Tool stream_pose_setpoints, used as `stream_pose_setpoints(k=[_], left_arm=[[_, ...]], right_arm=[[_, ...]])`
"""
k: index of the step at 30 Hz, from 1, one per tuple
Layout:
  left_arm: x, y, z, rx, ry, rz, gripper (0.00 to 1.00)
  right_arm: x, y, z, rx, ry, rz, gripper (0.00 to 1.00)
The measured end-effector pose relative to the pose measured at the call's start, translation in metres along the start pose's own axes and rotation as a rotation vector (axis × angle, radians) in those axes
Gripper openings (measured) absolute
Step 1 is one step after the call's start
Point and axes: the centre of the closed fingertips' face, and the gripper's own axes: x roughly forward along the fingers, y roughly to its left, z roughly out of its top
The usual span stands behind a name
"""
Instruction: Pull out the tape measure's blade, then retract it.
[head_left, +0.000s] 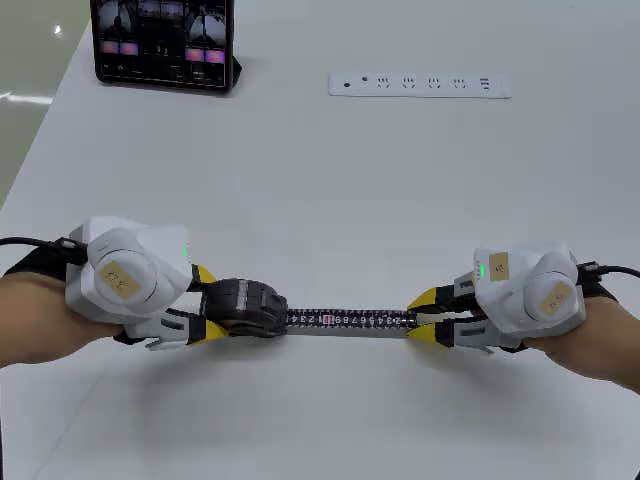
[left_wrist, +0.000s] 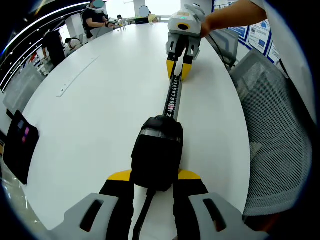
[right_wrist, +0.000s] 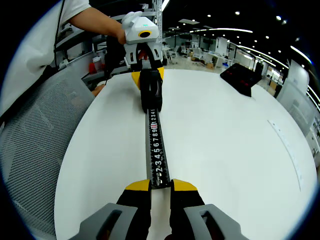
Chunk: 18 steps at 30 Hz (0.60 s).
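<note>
A black tape measure case (head_left: 245, 306) lies on the white table, and my left gripper (head_left: 208, 312) is shut on its rear end; the case (left_wrist: 157, 152) sits between that gripper's yellow fingertips (left_wrist: 120, 176). The numbered blade (head_left: 350, 320) runs out to the right, flat just above the table. My right gripper (head_left: 425, 317) is shut on the blade's tip. In the right gripper view the blade (right_wrist: 155, 155) leads from its fingertips (right_wrist: 137, 186) to the case (right_wrist: 150, 89) and the left gripper (right_wrist: 146, 75). The left gripper view shows the blade (left_wrist: 172, 97) reaching the right gripper (left_wrist: 178, 70).
A dark tablet (head_left: 165, 42) stands at the table's back left and a white power strip (head_left: 420, 85) lies at the back right. A mesh chair (left_wrist: 272, 140) stands along the table's near edge. People sit at the far end (left_wrist: 95, 17).
</note>
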Motion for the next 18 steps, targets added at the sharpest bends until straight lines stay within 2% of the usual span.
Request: stream_pose_setpoints(k=[18], left_arm=[[0.0,0.0,0.0,0.001,0.004,0.0,0.24]], right_arm=[[-0.015,-0.002,-0.017,-0.005,0.034,-0.01,0.1]])
